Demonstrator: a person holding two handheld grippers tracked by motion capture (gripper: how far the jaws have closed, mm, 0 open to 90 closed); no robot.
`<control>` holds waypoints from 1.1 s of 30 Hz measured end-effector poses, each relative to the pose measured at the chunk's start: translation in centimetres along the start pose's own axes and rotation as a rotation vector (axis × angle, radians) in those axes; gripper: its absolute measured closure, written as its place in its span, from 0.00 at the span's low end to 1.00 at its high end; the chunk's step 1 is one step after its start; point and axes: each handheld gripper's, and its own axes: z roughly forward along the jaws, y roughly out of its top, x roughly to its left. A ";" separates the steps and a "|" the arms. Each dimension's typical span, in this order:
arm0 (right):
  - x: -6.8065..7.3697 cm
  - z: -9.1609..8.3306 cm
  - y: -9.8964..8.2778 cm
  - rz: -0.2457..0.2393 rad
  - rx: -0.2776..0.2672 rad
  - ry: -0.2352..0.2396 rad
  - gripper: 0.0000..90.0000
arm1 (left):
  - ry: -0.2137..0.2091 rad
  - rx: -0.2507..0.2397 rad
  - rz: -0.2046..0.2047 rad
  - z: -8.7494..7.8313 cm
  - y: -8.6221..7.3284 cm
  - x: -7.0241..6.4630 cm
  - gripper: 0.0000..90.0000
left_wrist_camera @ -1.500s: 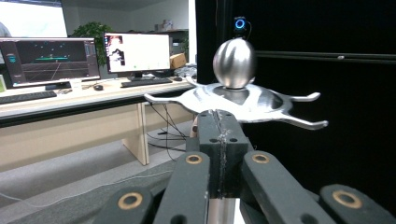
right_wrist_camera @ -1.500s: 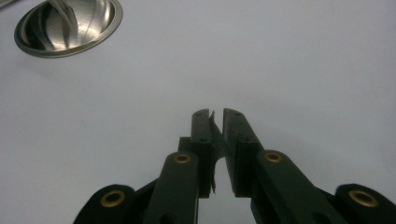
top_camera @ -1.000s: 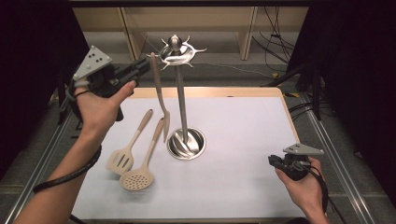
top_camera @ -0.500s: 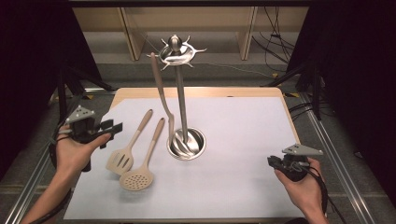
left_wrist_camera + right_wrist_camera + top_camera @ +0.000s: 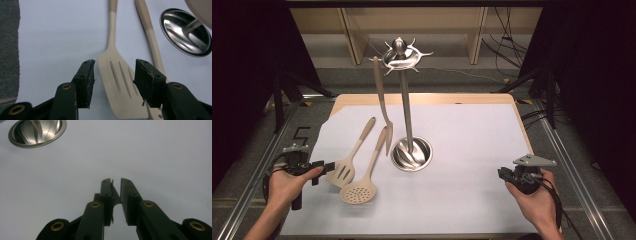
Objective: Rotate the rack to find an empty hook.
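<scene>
Lying flat between the spread-open left gripper (image 5: 113, 75) jaws – untouched – the slotted spatula (image 5: 122, 87)

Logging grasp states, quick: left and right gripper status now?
Left gripper: open, jaws just opened, slotted spatula lies beneath, ungripped.
Right gripper: almost closed, empty.

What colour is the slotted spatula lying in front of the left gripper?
Beige, its handle's far end a darker tan; the slotted spatula shows best in the left gripper view.
</scene>
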 end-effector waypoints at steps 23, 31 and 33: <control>-0.2 0.1 0.0 -0.024 0.005 0.005 0.89 | -0.041 0.118 -0.136 2.4 -0.8 0.4 0.59; 0.1 0.0 0.0 0.006 0.015 0.006 0.89 | -0.097 0.123 -0.229 2.3 -0.8 0.5 0.74; 0.0 0.0 0.1 0.000 0.004 -0.003 0.89 | -0.134 0.109 -0.276 2.0 -0.7 0.7 0.79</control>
